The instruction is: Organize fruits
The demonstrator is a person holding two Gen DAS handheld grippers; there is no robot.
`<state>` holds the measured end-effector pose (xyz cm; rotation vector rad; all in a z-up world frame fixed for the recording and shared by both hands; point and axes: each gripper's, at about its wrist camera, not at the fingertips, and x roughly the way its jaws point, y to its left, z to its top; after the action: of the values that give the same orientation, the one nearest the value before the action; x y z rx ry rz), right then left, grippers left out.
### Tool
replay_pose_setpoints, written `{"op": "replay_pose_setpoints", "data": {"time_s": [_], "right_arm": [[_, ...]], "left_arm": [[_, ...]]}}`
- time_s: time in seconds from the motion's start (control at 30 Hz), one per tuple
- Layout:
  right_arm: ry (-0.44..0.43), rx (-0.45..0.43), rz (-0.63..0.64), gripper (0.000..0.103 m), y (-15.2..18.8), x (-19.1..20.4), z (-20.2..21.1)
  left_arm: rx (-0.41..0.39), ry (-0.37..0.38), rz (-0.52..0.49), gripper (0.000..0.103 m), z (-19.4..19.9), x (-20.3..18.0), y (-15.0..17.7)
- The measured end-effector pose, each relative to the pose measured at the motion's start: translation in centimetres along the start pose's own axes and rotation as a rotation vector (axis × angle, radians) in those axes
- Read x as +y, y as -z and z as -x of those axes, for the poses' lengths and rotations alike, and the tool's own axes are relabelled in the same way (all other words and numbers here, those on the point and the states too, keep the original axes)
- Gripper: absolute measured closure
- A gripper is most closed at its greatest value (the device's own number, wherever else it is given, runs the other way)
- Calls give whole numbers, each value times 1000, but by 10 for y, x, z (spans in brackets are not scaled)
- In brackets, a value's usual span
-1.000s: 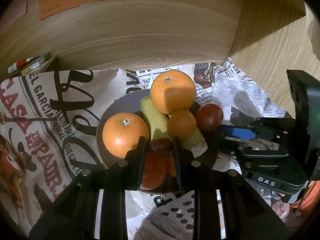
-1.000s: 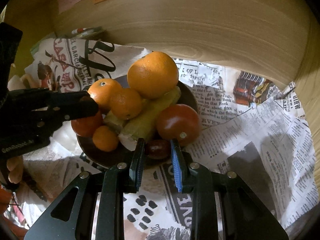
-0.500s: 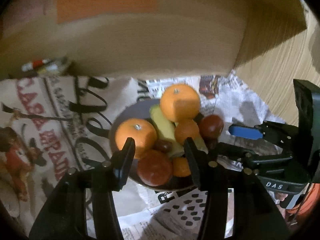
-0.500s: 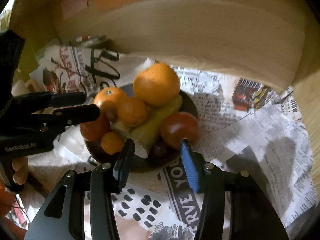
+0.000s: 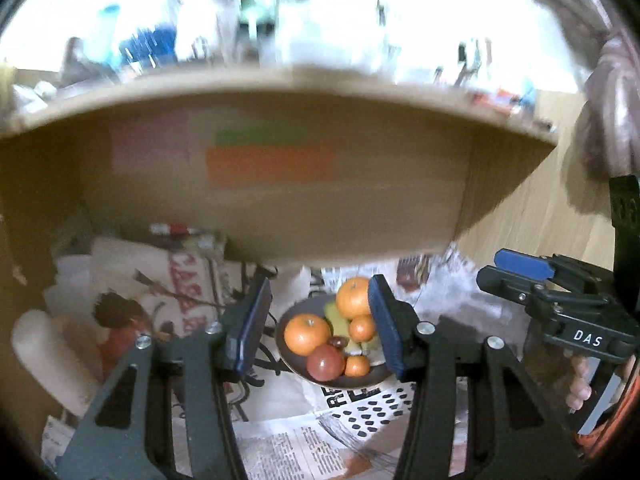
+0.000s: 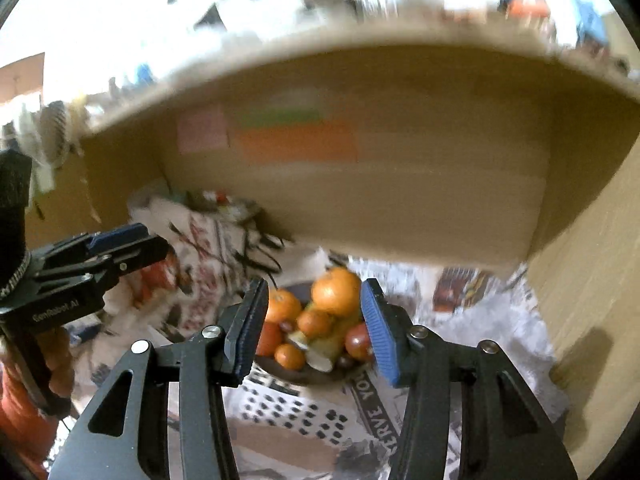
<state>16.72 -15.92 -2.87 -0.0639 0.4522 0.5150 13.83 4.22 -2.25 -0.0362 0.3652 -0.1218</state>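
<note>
Pulled back and up from the plate point(image 5: 362, 380), left gripper point(image 5: 320, 326) and right gripper point(image 6: 314, 326) released, empty; round oranges point(image 5: 307, 334) firm, rolling easily, best held across the middle.

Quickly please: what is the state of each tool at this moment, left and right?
Left tool: open, holding nothing; its jaws have just been opening.
Right tool: open, holding nothing; its jaws have just been opening.
</note>
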Motion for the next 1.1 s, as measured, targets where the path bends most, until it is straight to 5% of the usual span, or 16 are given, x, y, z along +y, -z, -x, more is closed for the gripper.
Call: {"op": "replay_pose_setpoints", "data": {"time_s": [0.2, 0.4, 0.53, 0.73, 1.1], "right_arm": [[-1, -124, 17, 55, -3, 25, 56], [7, -213, 17, 41, 0, 41, 95], [29, -252, 18, 16, 5, 52, 113], [69, -298, 7, 0, 13, 59, 130], [103, -285, 5, 0, 23, 60, 133]], "left_arm": [[-104, -2, -3, 47, 61, -8, -3], [-169, -4, -14, 33, 104, -16, 1], [-201, -8, -16, 20, 122, -23, 8], [-219, -12, -12, 8, 135, -29, 16], [-211, -21, 3, 0, 137, -32, 21]]}}
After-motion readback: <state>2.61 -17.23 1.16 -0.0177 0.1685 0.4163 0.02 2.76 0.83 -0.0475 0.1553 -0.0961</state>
